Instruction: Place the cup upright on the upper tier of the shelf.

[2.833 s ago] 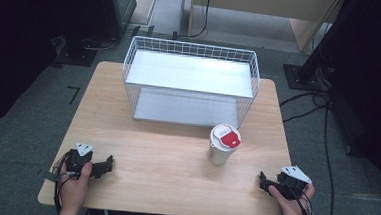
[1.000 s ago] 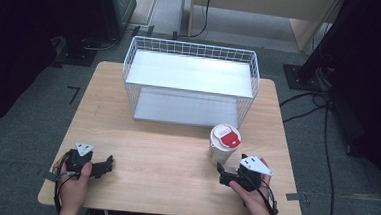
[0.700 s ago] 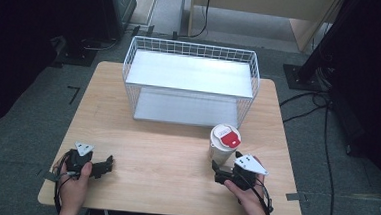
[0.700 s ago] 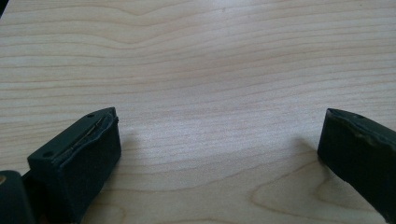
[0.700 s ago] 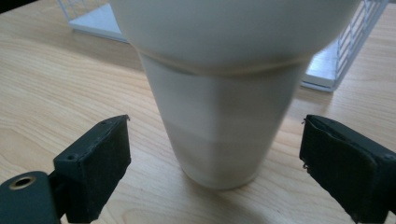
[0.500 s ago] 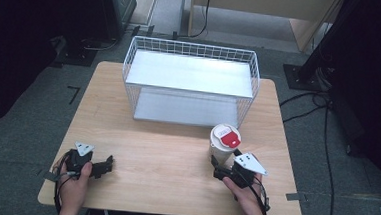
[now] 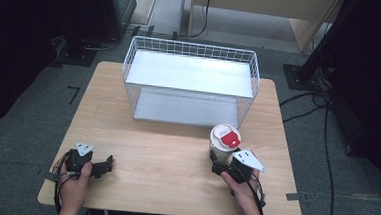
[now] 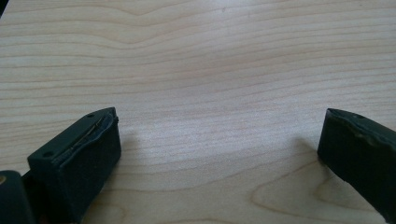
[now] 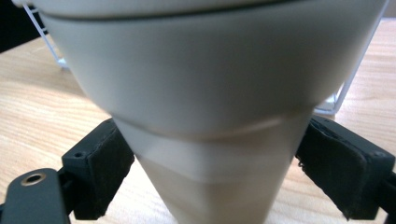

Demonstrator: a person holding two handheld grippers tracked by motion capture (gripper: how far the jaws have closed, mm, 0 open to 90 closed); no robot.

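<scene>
A white paper cup (image 7: 225, 139) with a red label on its lid stands on the wooden table (image 7: 166, 151), in front of the wire basket's right end. My right gripper (image 7: 219, 165) reaches it from the near side at its lower wall. In the right gripper view the cup (image 9: 196, 84) sits between the jaws of this gripper (image 9: 215, 163). Both pads (image 9: 105, 168) lie against its narrow lower part, though the jaws have just been opening a little. My left gripper (image 7: 109, 163) rests open on the table's near left; its jaws (image 8: 219, 149) stand wide over bare wood.
A white wire basket (image 7: 192, 45) with a pale floor stands at the back middle of the table. Dark stands and cables lie on the grey floor around the table.
My right gripper has moved from the table's near right edge leftward and forward to the cup, and its jaws now stand on either side of the cup's base. The left gripper has stayed still.
</scene>
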